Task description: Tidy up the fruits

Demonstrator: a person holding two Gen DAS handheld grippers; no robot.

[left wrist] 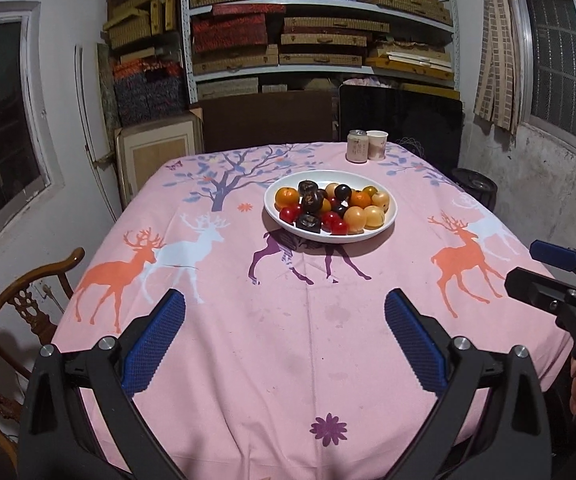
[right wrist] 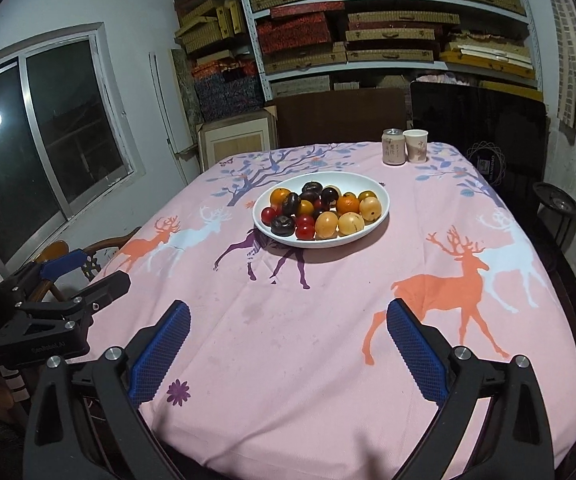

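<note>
The table [left wrist: 248, 360], under a pink deer-print cloth, carries a white plate [left wrist: 391, 216] near its centre. The fruits [left wrist: 329, 207] — orange, yellow, red and dark pieces — lie heaped on it, touching one another. A can [left wrist: 357, 146] and paper cup [left wrist: 377, 145] stand together at the far edge. The left gripper [left wrist: 284, 344] and right gripper [right wrist: 288, 348] hover near the front edge, jaws spread, both empty. Risk: the round pieces are packed tightly — pinching one may nudge its neighbours over the shallow rim.
</note>
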